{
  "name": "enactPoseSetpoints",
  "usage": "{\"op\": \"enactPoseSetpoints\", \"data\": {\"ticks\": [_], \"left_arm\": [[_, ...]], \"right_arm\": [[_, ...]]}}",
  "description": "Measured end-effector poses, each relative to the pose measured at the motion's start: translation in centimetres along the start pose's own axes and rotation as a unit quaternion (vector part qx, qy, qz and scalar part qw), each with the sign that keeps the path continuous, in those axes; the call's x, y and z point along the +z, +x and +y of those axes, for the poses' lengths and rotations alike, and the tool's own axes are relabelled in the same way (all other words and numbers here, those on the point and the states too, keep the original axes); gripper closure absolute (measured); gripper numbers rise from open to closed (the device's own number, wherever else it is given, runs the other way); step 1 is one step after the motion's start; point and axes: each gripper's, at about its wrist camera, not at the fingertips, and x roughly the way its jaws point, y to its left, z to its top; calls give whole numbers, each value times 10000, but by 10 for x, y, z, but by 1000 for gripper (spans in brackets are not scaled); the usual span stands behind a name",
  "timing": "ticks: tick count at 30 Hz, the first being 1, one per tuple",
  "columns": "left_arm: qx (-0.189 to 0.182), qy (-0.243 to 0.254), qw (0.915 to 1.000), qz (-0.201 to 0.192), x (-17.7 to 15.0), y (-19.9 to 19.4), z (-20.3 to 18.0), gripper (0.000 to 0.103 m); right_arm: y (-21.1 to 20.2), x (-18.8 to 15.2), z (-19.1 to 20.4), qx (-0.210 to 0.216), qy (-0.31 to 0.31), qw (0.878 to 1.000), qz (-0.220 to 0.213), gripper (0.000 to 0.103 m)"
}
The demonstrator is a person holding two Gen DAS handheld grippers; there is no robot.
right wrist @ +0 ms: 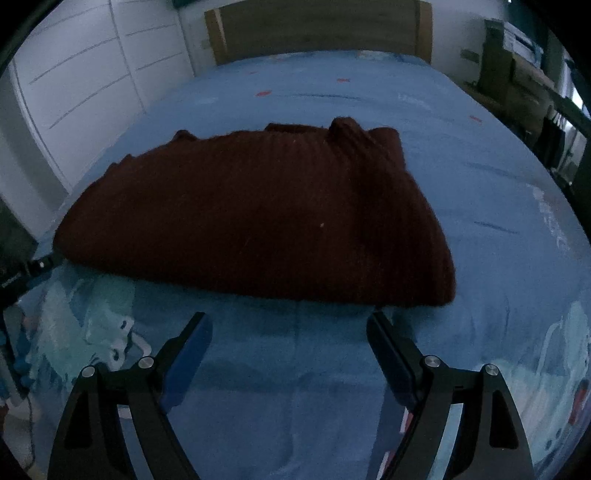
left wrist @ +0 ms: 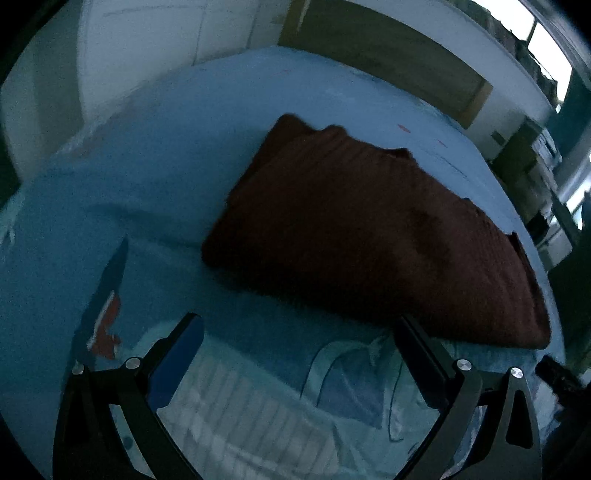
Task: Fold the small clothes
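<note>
A dark maroon knitted garment lies folded flat on the blue bedspread, its near edge just beyond both grippers. In the left wrist view my left gripper stands open and empty, with its right finger close to the garment's near edge. The right wrist view shows the same garment across the middle of the bed. My right gripper is open, nothing between its fingers, a little short of the garment's front fold.
The bedspread has pale printed figures near the front edge. A wooden headboard stands at the far end, white wardrobe doors to the left and shelves to the right. Part of the left gripper's black body shows at the left edge.
</note>
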Motion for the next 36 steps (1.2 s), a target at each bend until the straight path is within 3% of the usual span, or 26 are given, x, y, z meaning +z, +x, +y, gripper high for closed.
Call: {"op": "enactPoseSetpoints", "data": {"ticks": [4, 11, 19, 22, 26, 29, 36], "left_arm": [[-224, -447, 9987, 59, -1, 2, 12, 2], [-864, -1350, 9871, 22, 10, 14, 32, 2], [-1045, -1707, 9797, -140, 32, 22, 42, 3], [-1221, -1903, 9739, -207, 41, 30, 46, 3], [-1568, -2318, 9597, -278, 51, 37, 57, 7], [-1770, -2643, 9475, -321, 55, 41, 69, 19], [-1845, -3147, 9307, -253, 63, 50, 93, 56]], "right_arm": [[-2, -7, 0, 75, 110, 9999, 11, 16], [-4, -16, -6, 106, 273, 9996, 56, 16], [2, -20, -16, 92, 426, 9990, 87, 16], [3, -19, -17, 129, 471, 9988, 71, 16], [5, -19, -19, 176, 478, 9987, 67, 16], [5, -17, -24, 188, 516, 9985, 61, 16], [5, -19, -37, 208, 659, 9976, 60, 16]]}}
